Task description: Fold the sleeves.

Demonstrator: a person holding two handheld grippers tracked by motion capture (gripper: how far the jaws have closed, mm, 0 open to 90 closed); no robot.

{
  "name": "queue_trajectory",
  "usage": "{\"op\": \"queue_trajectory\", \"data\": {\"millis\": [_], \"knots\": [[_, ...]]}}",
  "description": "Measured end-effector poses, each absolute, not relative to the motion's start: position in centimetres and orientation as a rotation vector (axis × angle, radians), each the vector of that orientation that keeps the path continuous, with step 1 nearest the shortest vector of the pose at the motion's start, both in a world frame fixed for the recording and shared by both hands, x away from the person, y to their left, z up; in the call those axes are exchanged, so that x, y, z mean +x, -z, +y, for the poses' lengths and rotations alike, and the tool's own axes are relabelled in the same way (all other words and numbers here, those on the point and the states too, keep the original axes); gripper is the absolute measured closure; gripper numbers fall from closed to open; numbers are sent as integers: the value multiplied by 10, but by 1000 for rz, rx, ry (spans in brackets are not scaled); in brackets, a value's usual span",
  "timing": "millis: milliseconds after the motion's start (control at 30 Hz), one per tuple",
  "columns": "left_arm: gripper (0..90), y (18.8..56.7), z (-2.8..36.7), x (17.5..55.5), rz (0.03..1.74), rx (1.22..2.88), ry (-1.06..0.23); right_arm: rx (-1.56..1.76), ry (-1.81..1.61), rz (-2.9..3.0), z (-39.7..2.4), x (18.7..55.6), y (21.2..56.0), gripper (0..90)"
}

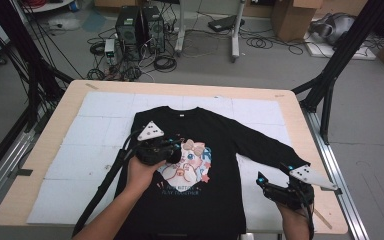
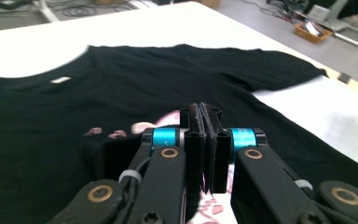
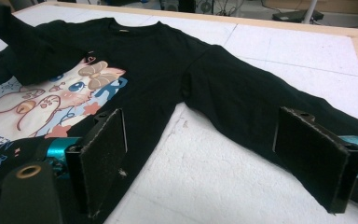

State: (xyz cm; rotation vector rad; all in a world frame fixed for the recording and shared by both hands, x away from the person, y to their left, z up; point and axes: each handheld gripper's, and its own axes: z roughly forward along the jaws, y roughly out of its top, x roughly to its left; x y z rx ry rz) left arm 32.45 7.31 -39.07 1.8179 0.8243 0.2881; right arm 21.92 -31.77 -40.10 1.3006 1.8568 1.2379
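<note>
Black cotton, a long-sleeved shirt (image 1: 190, 165) lies face up on the white-padded worktop (image 1: 95, 130), collar away from the person. Its one outstretched sleeve (image 1: 265, 142) runs slantwise toward the near right corner, cuff ending just beside the right hand-held gripper (image 1: 262, 184), whose jaws stand spread and empty over the padding. That hand is plainly the nearer to the sleeve. The left hand-held gripper (image 1: 177, 152), jaws pressed together, hangs over the cartoon print (image 1: 190, 160), apparently pinching the other sleeve's folded-over cloth. Beyond: grey floor, computer towers (image 1: 140, 25), cables, cardboard boxes (image 1: 292, 17).
</note>
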Motion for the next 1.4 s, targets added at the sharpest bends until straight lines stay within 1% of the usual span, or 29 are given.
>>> {"op": "queue_trajectory", "data": {"millis": [233, 367, 400, 433, 467, 533, 600, 700, 767, 800, 1133, 1233, 1300, 1400], "knots": [[876, 395, 41, 317, 753, 1865, -243, 1313, -1239, 1850, -319, 219, 401, 159], [870, 400, 30, 316, 733, 1883, -216, 1319, -1235, 1850, -320, 218, 401, 159], [795, 401, 29, 316, 741, 1876, -209, 1312, -1232, 1850, -320, 218, 401, 160], [679, 402, 30, 317, 753, 1875, -208, 1312, -1231, 1850, -320, 218, 401, 159], [583, 401, 32, 318, 765, 1870, -210, 1313, -1232, 1850, -321, 218, 401, 159], [471, 397, 39, 320, 778, 1864, -257, 1321, -1234, 1847, -321, 217, 401, 159], [392, 393, 51, 322, 801, 1830, -286, 1324, -1231, 1847, -322, 217, 402, 159], [318, 392, 77, 325, 862, 1772, -328, 1326, -1230, 1845, -323, 217, 402, 159], [195, 393, 94, 326, 907, 1765, -366, 1327, -1225, 1850, -323, 217, 402, 159], [169, 394, 102, 326, 915, 1761, -380, 1321, -1223, 1851, -323, 217, 402, 159], [175, 407, 181, 305, 961, 1658, -423, 1336, -1165, 1882, -323, 229, 408, 159], [175, 412, 199, 298, 980, 1649, -430, 1360, -1122, 1861, -323, 234, 408, 159], [172, 414, 208, 295, 998, 1651, -438, 1420, -1164, 1806, -323, 237, 405, 159], [172, 414, 219, 291, 995, 1654, -439, 1391, -1145, 1795, -316, 242, 398, 158]]}}
